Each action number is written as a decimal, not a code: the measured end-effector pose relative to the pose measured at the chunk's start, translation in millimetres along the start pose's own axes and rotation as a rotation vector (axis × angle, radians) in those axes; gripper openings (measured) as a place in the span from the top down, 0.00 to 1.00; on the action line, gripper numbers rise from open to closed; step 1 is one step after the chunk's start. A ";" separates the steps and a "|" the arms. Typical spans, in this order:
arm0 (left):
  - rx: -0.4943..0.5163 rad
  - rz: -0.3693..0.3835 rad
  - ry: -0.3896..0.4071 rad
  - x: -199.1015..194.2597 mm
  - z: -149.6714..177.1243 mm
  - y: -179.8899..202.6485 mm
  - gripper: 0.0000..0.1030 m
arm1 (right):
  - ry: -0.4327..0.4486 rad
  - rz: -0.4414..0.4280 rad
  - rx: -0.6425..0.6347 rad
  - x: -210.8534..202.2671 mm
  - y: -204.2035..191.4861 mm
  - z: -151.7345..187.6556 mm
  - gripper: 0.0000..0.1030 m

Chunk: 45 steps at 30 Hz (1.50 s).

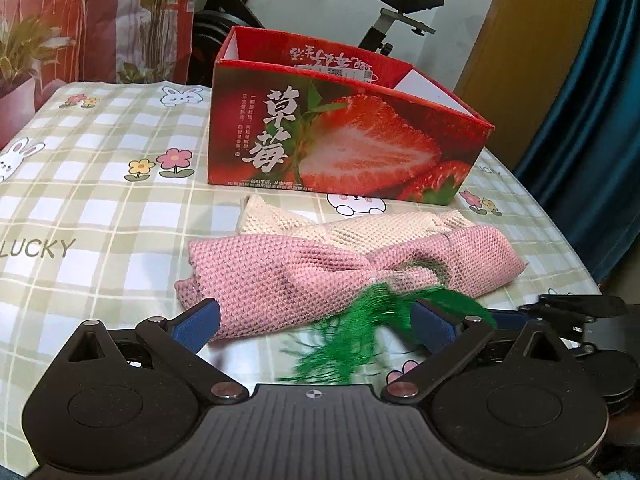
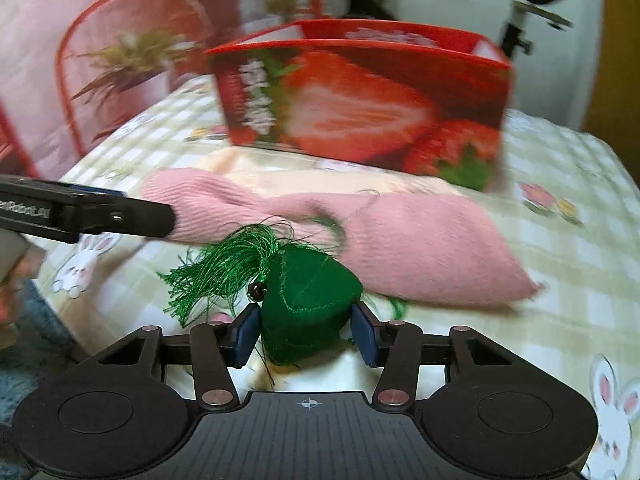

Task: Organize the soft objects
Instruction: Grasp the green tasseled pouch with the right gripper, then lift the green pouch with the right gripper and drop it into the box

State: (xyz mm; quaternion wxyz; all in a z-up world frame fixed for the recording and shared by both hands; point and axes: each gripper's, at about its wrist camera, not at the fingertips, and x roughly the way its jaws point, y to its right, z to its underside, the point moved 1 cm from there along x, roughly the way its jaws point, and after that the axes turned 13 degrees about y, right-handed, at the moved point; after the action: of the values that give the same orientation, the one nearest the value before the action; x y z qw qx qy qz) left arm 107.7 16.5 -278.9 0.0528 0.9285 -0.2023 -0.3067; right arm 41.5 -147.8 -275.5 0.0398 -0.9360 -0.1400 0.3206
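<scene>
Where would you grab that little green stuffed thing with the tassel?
Grip the green pouch by its padded body, from the near side, one finger on each flank. The body is firm and compact, while the tassel is loose thread that would slip. The right gripper already straddles it that way.

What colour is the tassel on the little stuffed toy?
Green, like the toy itself. The tassel shows best in the right wrist view.

Green stuffed pouch (image 2: pixel 308 304) w/ tassel (image 2: pixel 224 272) and dark bead, lying on checked cloth at front. Pink knit cloth (image 1: pixel 320 272), folded, just behind it, touching; cream knit cloth (image 1: pixel 352 228) behind and partly under pink. Red strawberry box (image 1: pixel 344 132), open top, upright, further back.
</scene>
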 end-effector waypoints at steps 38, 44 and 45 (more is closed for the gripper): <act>-0.319 0.255 -0.100 56.1 -7.2 -10.2 0.49 | 0.111 -0.132 -0.057 18.2 -18.3 -11.0 0.60; -0.276 0.303 -0.007 32.9 -41.5 1.2 0.49 | 0.200 -0.122 -0.059 -3.9 -16.3 -35.7 0.60; -0.263 0.309 0.012 28.1 -48.5 4.3 0.49 | 0.217 -0.122 -0.047 -8.3 -15.2 -41.3 0.60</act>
State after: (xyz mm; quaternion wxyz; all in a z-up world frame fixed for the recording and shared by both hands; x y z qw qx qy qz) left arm 155.4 -0.2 -254.4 0.2211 0.8734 -0.3001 -0.3134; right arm 56.9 -135.0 -235.4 0.0525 -0.9556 -0.1989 0.2109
